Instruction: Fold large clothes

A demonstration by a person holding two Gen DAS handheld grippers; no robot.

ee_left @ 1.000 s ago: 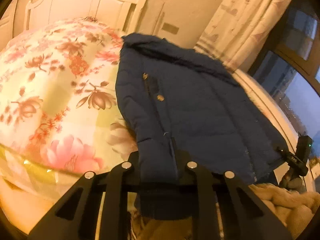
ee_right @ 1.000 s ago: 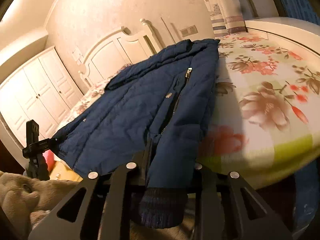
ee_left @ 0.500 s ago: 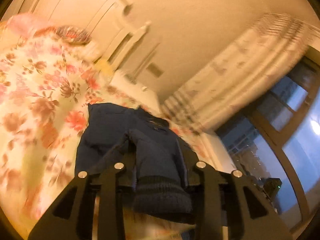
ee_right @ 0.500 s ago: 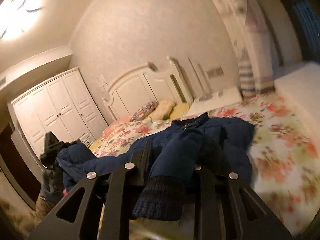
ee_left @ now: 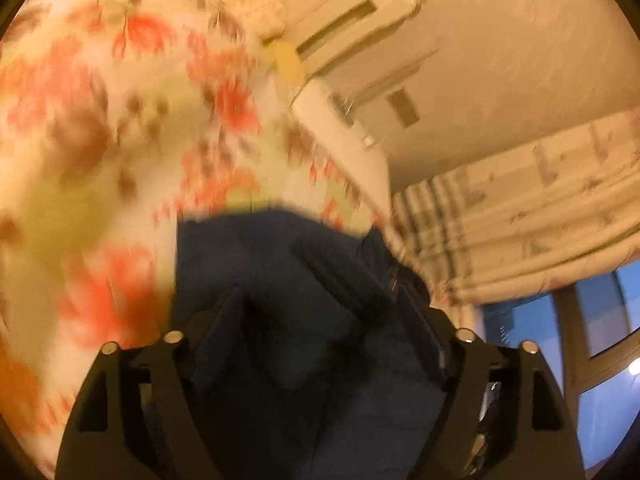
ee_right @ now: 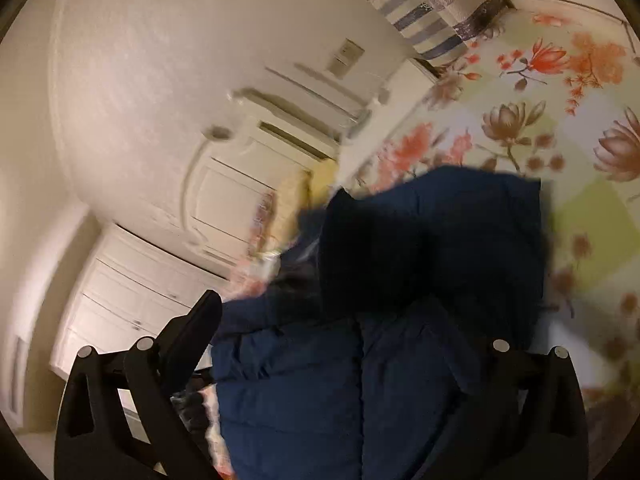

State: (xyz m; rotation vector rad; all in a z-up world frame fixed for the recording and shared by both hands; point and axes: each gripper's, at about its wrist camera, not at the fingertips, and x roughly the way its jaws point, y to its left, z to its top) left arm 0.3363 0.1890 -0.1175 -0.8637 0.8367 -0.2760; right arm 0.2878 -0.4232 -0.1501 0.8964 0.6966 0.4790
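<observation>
Both our left tool (ee_left: 316, 320) and right tool (ee_right: 352, 332) are opening, releasing the soft, bulky jacket (ee_right: 432, 264) onto the bed (ee_right: 592, 216); we judge its hem best to regrip.

We see our right gripper (ee_right: 352, 320) with its jaws opening wide, the left finger (ee_right: 192, 336) standing clear at one side and the right one mostly hidden behind cloth. Between the fingers lies a dark blue jacket (ee_right: 400, 280), bunched and blurred; we cannot tell if the pads touch it. Beyond the fingertips and to their right spreads the floral bedspread (ee_right: 560, 120). Ahead and left of the fingers stands a white headboard (ee_right: 240, 184), with a wardrobe (ee_right: 132, 296) beside the left finger.
</observation>
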